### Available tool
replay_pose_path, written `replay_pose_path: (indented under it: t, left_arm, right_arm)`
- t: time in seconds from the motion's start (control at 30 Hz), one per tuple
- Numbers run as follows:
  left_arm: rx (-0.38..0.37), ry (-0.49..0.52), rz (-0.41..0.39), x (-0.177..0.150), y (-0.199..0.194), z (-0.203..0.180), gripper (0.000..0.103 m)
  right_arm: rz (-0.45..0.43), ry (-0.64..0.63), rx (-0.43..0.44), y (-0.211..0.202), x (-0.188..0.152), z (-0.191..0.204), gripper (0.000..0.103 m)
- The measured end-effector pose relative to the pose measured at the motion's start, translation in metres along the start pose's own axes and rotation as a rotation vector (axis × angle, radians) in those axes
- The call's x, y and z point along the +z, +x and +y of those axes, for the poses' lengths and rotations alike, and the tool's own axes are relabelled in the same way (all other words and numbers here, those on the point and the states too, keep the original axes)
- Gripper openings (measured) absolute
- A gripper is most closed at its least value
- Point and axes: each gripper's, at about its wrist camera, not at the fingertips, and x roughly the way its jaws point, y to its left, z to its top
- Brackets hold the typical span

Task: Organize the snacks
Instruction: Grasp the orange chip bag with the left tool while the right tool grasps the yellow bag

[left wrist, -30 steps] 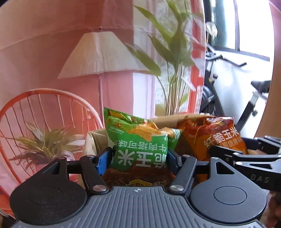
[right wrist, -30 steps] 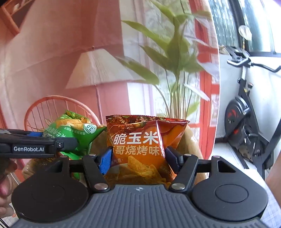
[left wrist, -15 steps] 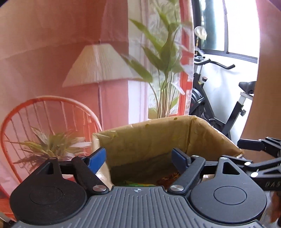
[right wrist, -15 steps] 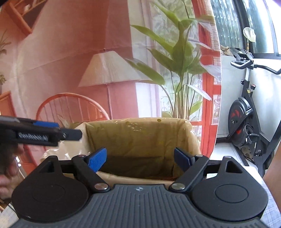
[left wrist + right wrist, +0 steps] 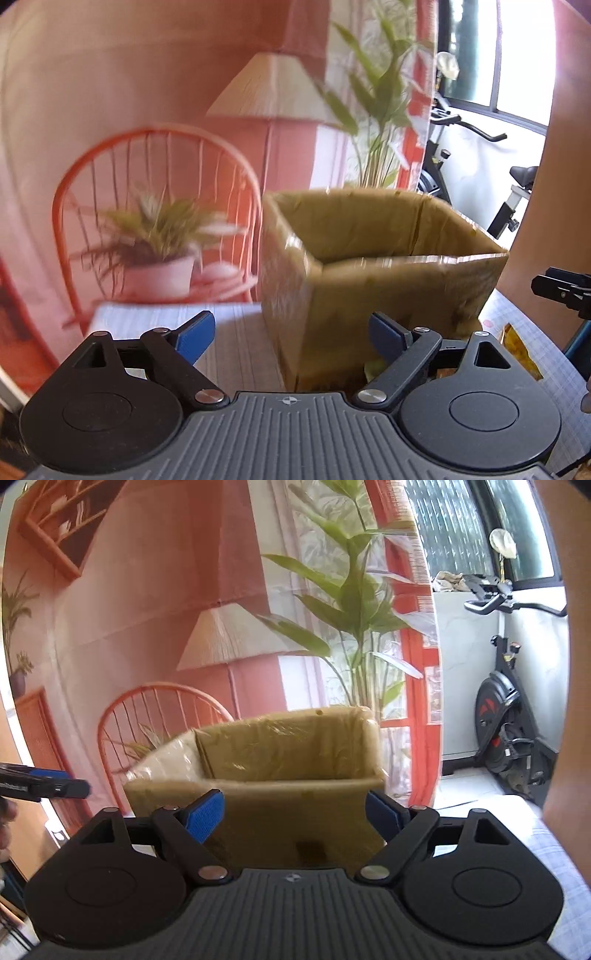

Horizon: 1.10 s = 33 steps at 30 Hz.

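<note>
A brown cardboard box wrapped in clear tape stands on the table; its inside is hidden from here. It also shows in the right wrist view. My left gripper is open and empty, in front of the box's near left corner. My right gripper is open and empty, facing the box's near wall. A yellow snack bag lies on the table right of the box. The right gripper's tip shows at the left view's right edge; the left gripper's tip shows at the right view's left edge.
A checked tablecloth covers the table. Behind is a printed backdrop with an orange chair, a lamp and plants. An exercise bike stands at the far right by the window.
A second ago each gripper held a snack bag over the box, green in the left and orange in the right. Both opened, the bags dropped in, and both grippers pulled back and down.
</note>
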Motion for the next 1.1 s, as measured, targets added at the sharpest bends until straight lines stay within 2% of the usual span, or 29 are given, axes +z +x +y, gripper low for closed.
replay_pose_path:
  t: [0.13,0.4,0.57,0.63,0.8,0.97,1.1]
  left_arm:
    - [-0.027,-0.066,0.052,-0.022,0.013,0.005,0.092]
    - [-0.020,-0.200,0.088,-0.057,0.033,0.009,0.092]
    - [-0.014,-0.211,0.088,-0.069,0.035,0.007,0.092]
    - [-0.004,-0.231,0.111,-0.073,0.039,0.006,0.092]
    - [0.023,-0.292,0.166,-0.080,0.050,0.013,0.091]
    - [0.022,-0.348,0.161,-0.081,0.053,0.019,0.091]
    - [0.030,-0.345,0.177,-0.085,0.057,0.017,0.091]
  right_arm:
    - [0.016,-0.057,-0.052,-0.002,-0.018,-0.005,0.086]
    - [0.072,-0.044,-0.156,0.001,-0.048,-0.034,0.086]
    - [0.109,0.029,-0.212,0.004,-0.074,-0.058,0.086]
    - [0.125,0.065,-0.224,0.006,-0.082,-0.068,0.086]
    - [0.154,0.175,-0.169,0.015,-0.099,-0.092,0.088]
    - [0.206,0.263,-0.144,0.030,-0.115,-0.112,0.088]
    - [0.203,0.330,-0.107,0.034,-0.121,-0.124,0.088]
